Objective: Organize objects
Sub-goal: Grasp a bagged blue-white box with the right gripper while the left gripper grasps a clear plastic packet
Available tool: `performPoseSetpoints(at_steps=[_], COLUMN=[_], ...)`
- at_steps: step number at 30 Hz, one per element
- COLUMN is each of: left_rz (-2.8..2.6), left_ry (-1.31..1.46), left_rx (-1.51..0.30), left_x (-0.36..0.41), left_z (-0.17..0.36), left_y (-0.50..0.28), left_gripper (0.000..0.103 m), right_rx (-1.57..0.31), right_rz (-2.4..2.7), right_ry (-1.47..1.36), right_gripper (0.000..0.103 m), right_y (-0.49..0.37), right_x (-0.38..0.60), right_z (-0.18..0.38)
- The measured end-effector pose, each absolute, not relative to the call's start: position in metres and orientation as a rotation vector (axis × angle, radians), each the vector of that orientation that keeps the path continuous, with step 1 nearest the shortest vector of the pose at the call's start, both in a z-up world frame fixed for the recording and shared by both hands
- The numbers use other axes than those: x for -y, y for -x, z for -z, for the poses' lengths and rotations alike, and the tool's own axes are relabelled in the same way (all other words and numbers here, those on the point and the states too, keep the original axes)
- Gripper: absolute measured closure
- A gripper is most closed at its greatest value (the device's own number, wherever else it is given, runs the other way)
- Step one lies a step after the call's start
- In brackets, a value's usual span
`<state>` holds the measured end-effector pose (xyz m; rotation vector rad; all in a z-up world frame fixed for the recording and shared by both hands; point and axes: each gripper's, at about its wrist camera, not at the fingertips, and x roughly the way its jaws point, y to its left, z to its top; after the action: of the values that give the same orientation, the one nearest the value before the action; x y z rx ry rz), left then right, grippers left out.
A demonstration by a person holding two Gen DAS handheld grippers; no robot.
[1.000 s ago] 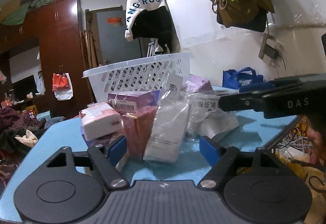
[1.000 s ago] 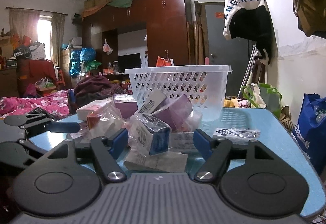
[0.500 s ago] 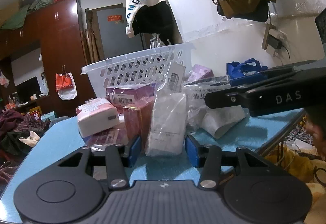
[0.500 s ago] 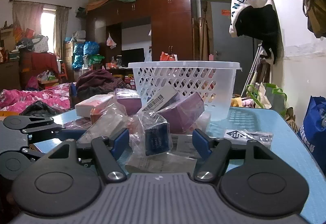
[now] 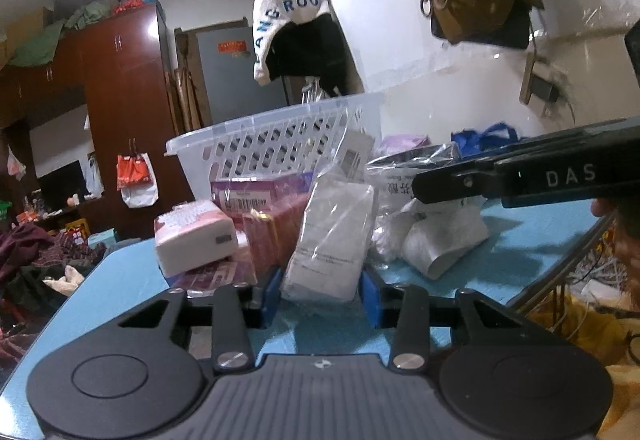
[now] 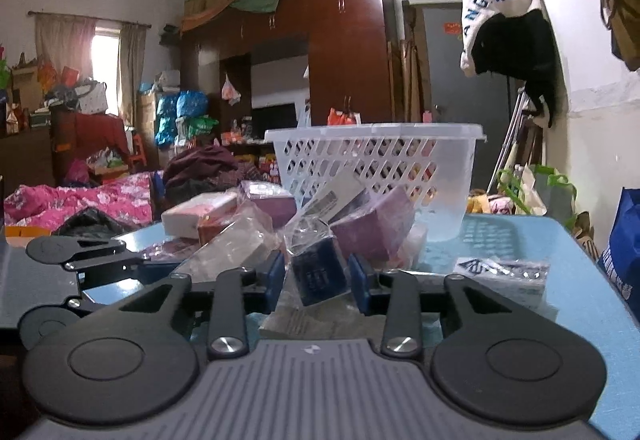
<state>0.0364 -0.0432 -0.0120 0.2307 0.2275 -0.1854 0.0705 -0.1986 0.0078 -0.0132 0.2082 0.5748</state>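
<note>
Pinching a clear-wrapped dark blue box (image 6: 318, 272), the right gripper (image 6: 318, 282); left gripper (image 5: 320, 294) closing around a white packet (image 5: 332, 240).

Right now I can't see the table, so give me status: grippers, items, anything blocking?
Left gripper closing on white packet. Right gripper shut on dark blue packet. White basket behind the pile. Nothing blocking.

white lattice basket (image 6: 376, 159); blue table (image 6: 520, 240); purple box (image 6: 372, 228).
</note>
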Motion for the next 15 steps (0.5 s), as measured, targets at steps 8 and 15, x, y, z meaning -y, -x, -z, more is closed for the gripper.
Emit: performPoseSetpoints(at_steps=[8,15], left_rz=[0.198,0.207], left_ry=[-0.17,-0.139], left_rx=[-0.149,-0.138], left_x=[0.03,0.023], left_z=[0.0,-0.007], left_y=[-0.022,-0.021], left_gripper=[0.058,0.058], right_rx=[-0.153,-0.141], right_rz=[-0.55,-0.563], right_ry=[0.007,-0.049], right_gripper=[0.065,0.065], right_y=[-0.062,-0.063], right_x=[0.204,0.218], right_z=[-0.015,-0.022])
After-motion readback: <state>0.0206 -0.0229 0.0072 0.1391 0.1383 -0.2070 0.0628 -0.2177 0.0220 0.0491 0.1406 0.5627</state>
